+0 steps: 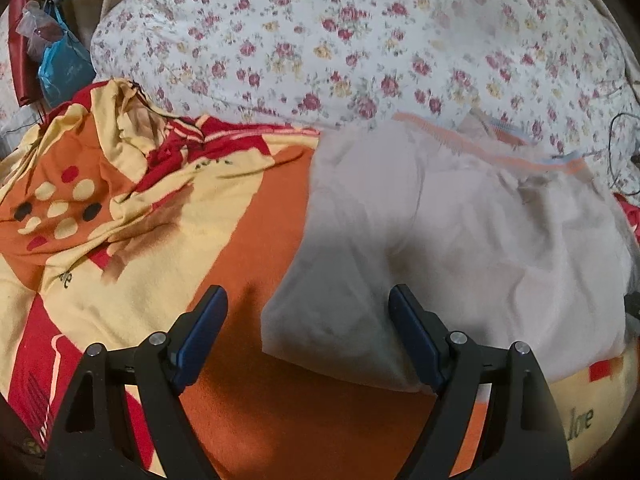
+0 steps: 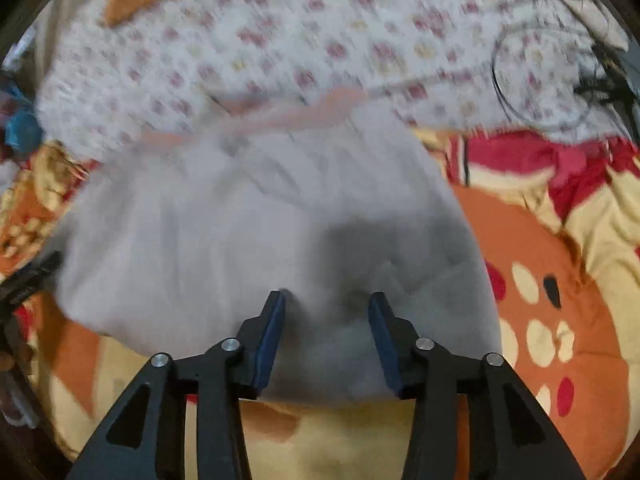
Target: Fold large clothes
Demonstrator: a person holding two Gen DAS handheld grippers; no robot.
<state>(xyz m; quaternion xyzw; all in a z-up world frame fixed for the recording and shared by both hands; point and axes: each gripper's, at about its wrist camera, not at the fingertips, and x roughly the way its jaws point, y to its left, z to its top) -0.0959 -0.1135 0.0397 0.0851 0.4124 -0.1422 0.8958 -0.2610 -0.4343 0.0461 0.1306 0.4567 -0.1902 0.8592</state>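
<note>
A large pale grey-white garment lies spread on an orange, yellow and red blanket, its far edge trimmed with an orange and blue band. My left gripper is open wide above the garment's near left corner, with its right finger over the cloth and its left finger over the bare blanket. In the right wrist view, my right gripper hovers over the near edge of the garment. Its jaws stand apart with cloth under the gap, and its pads press on nothing. The right wrist view is motion-blurred.
A floral quilt lies bunched behind the garment. Blue and red bags hang at the far left. Black cables lie on the quilt at the far right. Blanket surrounds the garment on all near sides.
</note>
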